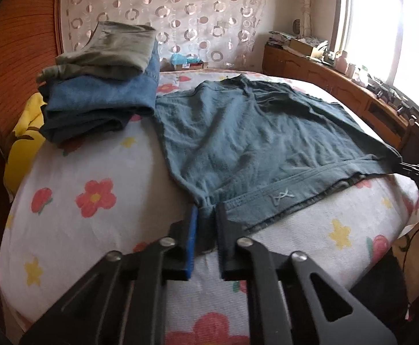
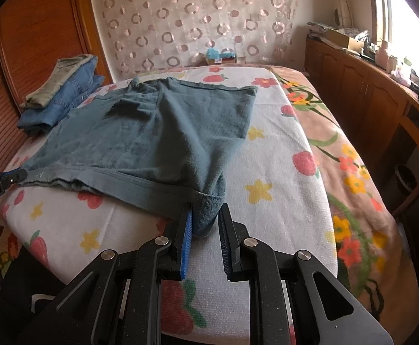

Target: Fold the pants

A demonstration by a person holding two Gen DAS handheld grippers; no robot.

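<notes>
Pants [image 1: 246, 132] of soft, rumpled teal cloth are pinched at both near waistband corners, bunched between the closed left gripper [image 1: 206, 215] and narrowly parted right gripper [image 2: 205, 218].

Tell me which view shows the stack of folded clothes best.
The left wrist view: the stack of folded clothes sits near and large, olive piece on blue denim, folds clear. In the right wrist view the stack is small, far left, beyond the pants.
</notes>
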